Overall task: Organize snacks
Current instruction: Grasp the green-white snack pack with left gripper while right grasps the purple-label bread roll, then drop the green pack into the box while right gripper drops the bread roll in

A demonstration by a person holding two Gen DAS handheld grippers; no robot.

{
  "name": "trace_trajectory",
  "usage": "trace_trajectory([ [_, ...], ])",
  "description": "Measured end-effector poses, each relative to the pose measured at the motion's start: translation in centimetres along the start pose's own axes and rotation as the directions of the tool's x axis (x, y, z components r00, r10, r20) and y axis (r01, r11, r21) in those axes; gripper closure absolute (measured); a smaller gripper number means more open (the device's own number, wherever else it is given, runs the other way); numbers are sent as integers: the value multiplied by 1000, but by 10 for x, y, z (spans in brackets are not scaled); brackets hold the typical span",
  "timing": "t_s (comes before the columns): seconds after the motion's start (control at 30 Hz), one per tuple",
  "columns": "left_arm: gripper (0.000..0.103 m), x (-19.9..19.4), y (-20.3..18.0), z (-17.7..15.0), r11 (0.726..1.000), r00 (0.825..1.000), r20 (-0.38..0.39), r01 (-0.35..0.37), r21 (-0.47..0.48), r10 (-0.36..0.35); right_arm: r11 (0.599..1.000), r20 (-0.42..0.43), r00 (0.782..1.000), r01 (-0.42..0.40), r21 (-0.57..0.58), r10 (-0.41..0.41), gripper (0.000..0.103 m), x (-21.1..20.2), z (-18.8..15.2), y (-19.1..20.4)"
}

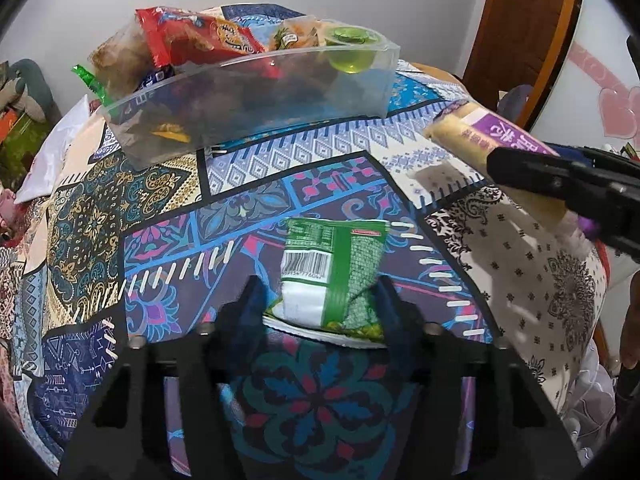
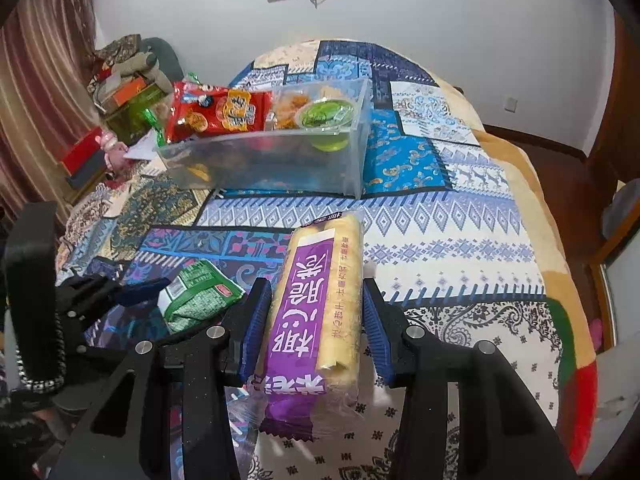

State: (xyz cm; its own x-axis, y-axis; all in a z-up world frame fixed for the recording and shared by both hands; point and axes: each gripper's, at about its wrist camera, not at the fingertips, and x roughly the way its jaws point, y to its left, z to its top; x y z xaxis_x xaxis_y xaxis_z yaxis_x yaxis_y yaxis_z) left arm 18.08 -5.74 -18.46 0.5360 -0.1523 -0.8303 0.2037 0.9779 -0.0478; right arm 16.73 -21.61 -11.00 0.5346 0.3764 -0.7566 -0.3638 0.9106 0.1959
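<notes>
While crinkly between left gripper [image 1: 318, 292] pads, green foil packet [image 1: 334, 276]; right gripper [image 2: 316, 312] clamping long cellophane-wrapped wafer roll [image 2: 316, 316].

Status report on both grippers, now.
Left gripper shut on green packet. Right gripper shut on purple roll pack. Clear bin ahead, unobstructed.

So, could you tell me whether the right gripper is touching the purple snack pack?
Touching. The right wrist view shows the right gripper closed on the purple snack pack, both blue pads pressed against its sides.
</notes>
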Motion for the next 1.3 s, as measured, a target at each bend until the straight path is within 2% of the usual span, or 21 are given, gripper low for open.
trace_trajectory([
  [0.17,50,-7,2,2,1000,1000,20,-7,-2,7,1000,35,999,-12,8,12,61,-9,7,0],
  [0.3,50,-26,10,16,1000,997,73,-2,-24,3,1000,60,998,-17,6,17,61,-15,15,3],
  [0.53,50,-65,32,63,997,980,200,1,-78,15,1000,118,993,-26,-11,27,61,-24,46,13],
  [0.67,50,-72,44,92,993,971,237,11,-115,17,999,146,989,-21,-28,25,61,-25,70,19],
  [0.87,50,-59,58,136,985,969,246,38,-171,5,1000,187,982,-14,-28,19,61,-16,105,20],
  [1.0,50,-43,63,161,984,970,242,14,-178,30,1000,202,979,-6,-30,12,61,0,126,19],
  [1.2,50,-4,78,190,980,980,197,9,-200,32,999,169,986,7,-34,-1,61,36,148,12],
  [1.3,50,13,83,195,980,983,179,-7,-197,43,1000,138,990,-17,-20,19,61,54,153,7],
])
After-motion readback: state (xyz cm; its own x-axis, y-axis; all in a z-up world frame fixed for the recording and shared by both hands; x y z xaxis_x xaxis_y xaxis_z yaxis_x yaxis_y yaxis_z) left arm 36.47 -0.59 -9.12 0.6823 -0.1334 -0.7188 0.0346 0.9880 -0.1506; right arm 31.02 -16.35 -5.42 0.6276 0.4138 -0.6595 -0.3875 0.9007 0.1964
